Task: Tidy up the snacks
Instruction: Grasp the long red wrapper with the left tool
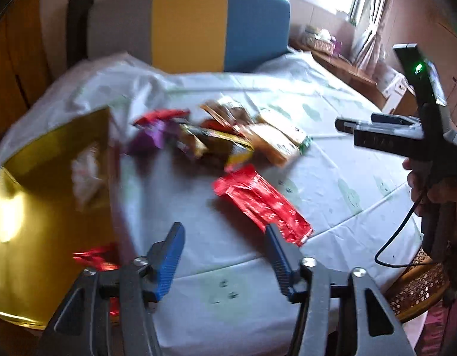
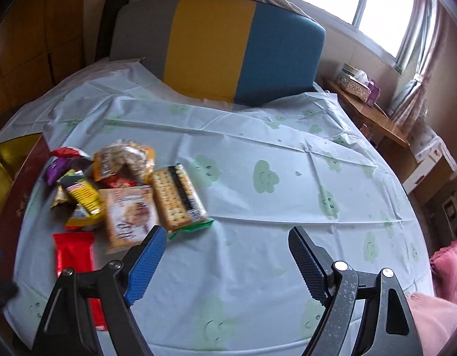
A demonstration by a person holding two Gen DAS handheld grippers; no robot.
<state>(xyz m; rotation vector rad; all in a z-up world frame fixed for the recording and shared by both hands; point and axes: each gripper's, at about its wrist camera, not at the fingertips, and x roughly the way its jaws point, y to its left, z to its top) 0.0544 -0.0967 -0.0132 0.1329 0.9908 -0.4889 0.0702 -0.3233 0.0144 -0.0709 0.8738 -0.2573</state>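
Observation:
A pile of snack packets (image 1: 222, 136) lies left of centre on the table. It includes a cracker pack (image 2: 178, 195), an orange biscuit packet (image 2: 129, 216), a yellow packet (image 2: 83, 195) and a purple one (image 2: 56, 172). A red packet (image 1: 258, 204) lies apart, nearest me. My left gripper (image 1: 224, 227) is open above the cloth just in front of this red packet, with nothing between its fingers. A gold-lined box (image 1: 50, 178) on the left holds a white-wrapped item (image 1: 86, 175). My right gripper (image 2: 227, 231) is open over bare cloth, to the right of the pile.
The round table wears a pale blue cloth (image 2: 287, 192) printed with green clouds. Behind it stands a grey, yellow and blue chair back (image 2: 216, 47). A wooden side shelf (image 2: 377, 118) with a tissue box is at the right. A wicker seat (image 1: 418, 287) is near the table's edge.

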